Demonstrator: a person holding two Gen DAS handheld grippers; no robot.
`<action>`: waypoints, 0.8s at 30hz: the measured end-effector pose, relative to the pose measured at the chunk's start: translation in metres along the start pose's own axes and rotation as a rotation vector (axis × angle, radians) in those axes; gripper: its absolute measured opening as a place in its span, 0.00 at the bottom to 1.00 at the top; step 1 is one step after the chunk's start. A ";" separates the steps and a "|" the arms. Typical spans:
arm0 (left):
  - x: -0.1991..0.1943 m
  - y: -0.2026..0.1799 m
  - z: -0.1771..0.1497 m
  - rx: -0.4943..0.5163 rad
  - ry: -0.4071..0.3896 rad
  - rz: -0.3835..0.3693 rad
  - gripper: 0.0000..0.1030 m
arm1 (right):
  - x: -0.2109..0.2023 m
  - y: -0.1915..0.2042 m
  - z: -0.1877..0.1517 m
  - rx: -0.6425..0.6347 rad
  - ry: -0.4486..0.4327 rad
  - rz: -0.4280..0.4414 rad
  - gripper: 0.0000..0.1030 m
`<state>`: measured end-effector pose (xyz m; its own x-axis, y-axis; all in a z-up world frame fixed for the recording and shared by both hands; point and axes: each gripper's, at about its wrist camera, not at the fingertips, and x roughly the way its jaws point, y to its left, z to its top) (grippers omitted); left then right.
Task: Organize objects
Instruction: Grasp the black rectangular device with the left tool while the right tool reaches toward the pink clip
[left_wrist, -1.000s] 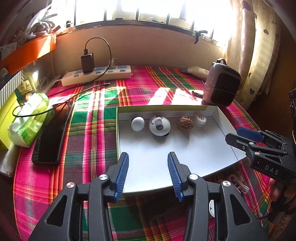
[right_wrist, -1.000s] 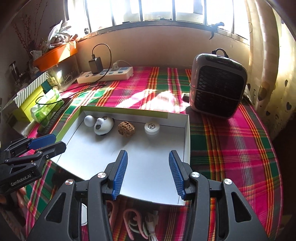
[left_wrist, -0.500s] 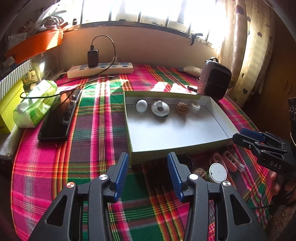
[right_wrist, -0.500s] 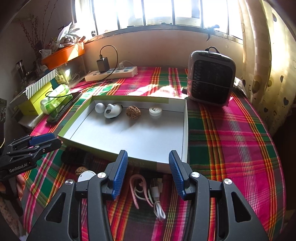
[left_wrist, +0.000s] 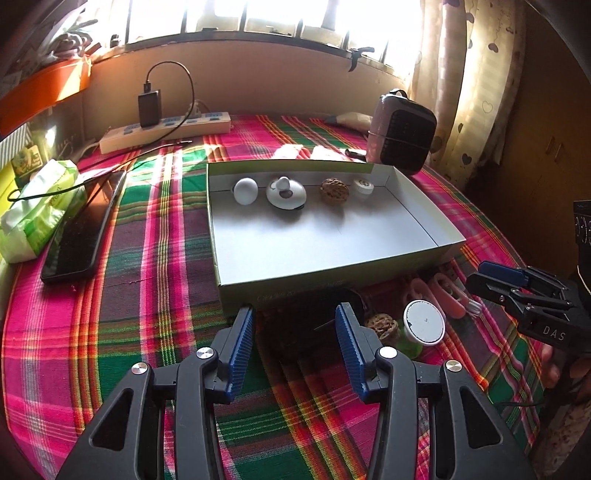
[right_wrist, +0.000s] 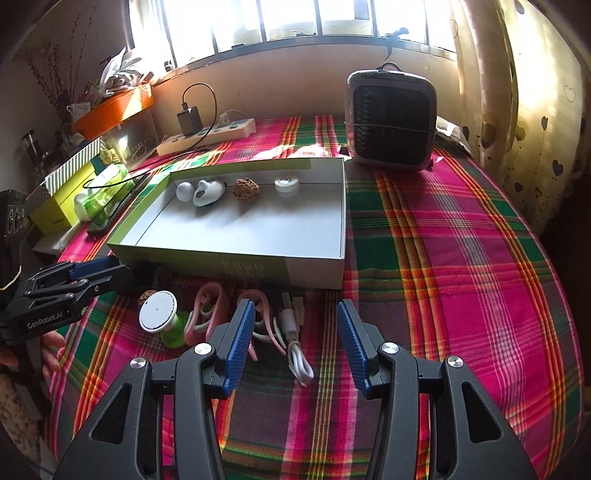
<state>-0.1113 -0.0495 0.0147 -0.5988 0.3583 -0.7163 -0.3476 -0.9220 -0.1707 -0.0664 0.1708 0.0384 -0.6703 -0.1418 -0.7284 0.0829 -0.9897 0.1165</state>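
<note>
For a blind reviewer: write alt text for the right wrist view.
The right gripper, open and empty, hovers over pink earhooks and a white cable on plaid cloth, before a shallow box holding four small items.

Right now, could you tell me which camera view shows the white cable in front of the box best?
The right wrist view: the white cable lies in the open on the plaid cloth, just ahead of the open right gripper. In the left wrist view only a small bit of it shows beside the pink clips, near the right gripper.
</note>
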 end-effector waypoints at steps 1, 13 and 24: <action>0.001 -0.002 0.000 0.008 0.004 -0.007 0.42 | 0.000 -0.001 -0.001 0.005 0.002 -0.001 0.46; -0.004 -0.013 -0.006 0.045 0.015 -0.019 0.42 | 0.000 -0.002 -0.009 0.008 0.018 -0.003 0.47; 0.005 -0.019 -0.002 0.140 0.045 0.024 0.42 | 0.000 -0.003 -0.010 0.013 0.024 -0.007 0.47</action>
<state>-0.1062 -0.0302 0.0127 -0.5764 0.3263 -0.7492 -0.4322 -0.8998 -0.0594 -0.0595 0.1732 0.0312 -0.6529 -0.1357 -0.7452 0.0688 -0.9904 0.1200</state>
